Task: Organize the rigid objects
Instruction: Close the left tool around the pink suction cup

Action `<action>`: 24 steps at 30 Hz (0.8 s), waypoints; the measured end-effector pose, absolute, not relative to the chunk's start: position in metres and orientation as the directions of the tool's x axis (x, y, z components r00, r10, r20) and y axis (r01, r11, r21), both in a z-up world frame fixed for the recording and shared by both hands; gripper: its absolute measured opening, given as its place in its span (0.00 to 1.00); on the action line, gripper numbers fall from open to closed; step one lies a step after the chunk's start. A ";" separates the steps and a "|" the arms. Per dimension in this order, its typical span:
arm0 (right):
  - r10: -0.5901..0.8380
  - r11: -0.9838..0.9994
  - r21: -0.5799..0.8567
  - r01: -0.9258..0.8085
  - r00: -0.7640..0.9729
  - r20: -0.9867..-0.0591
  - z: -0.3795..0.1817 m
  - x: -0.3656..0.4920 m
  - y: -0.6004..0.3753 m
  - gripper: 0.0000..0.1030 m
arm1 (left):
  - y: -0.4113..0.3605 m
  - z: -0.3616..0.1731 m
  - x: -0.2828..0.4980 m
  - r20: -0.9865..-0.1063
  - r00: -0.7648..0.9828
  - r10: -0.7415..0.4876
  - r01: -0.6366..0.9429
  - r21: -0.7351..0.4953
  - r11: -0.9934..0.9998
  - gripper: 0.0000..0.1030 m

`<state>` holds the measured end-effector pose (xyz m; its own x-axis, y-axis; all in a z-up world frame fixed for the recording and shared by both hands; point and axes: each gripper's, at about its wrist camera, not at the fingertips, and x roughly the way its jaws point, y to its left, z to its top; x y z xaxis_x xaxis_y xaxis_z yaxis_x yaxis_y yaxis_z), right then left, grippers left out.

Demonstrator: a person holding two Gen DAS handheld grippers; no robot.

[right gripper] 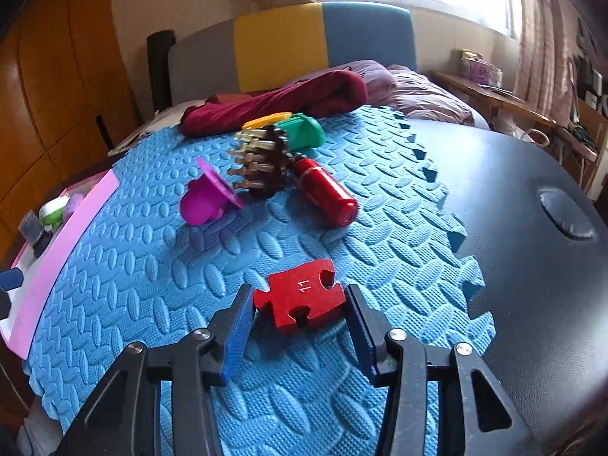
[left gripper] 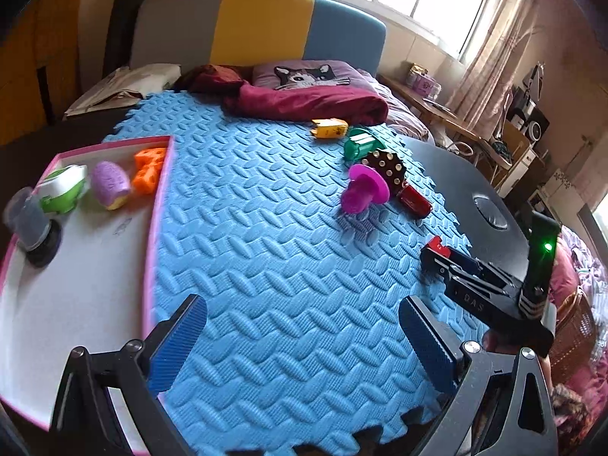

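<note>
puzzle piece (right gripper: 300, 300) on mat | between right gripper (right gripper: 300, 304) pads, clamped | left gripper (left gripper: 300, 338) apart, empty

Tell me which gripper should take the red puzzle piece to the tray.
Right. The right gripper already brackets the red puzzle piece, its pads at both sides. The left gripper is open over bare mat, nearer the tray.
</note>
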<state>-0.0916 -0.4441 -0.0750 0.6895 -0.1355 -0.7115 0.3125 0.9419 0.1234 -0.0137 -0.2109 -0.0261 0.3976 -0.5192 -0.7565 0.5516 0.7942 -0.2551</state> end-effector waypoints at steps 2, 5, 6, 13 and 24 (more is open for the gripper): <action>-0.125 0.935 0.153 0.321 0.699 -0.704 -0.076 -0.094 -0.449 0.47 | -0.222 -0.029 -0.008 -0.760 0.400 -0.512 0.554 -0.245 0.796 0.99; -0.127 0.935 0.154 0.320 0.707 -0.696 -0.076 -0.096 -0.448 0.47 | -0.248 -0.033 0.006 -0.763 0.402 -0.507 0.570 -0.224 0.790 0.99; -0.131 0.935 0.151 0.321 0.709 -0.693 -0.077 -0.096 -0.447 0.47 | -0.255 -0.033 0.010 -0.760 0.401 -0.511 0.580 -0.220 0.784 0.99; -0.113 0.928 0.191 0.320 0.730 -0.674 -0.078 -0.101 -0.450 0.47 | -0.309 -0.048 0.040 -0.767 0.424 -0.482 0.617 -0.145 0.774 0.99; -0.096 0.923 0.225 0.312 0.753 -0.651 -0.080 -0.106 -0.454 0.47 | -0.350 -0.074 0.058 -0.756 0.384 -0.529 0.708 -0.127 0.695 0.66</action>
<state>-0.1064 -0.4542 -0.0799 0.7529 -0.0957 -0.6511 0.3119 0.9231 0.2250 0.0583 -0.3496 -0.0743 0.3841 -0.5294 -0.7564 0.7082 0.6946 -0.1265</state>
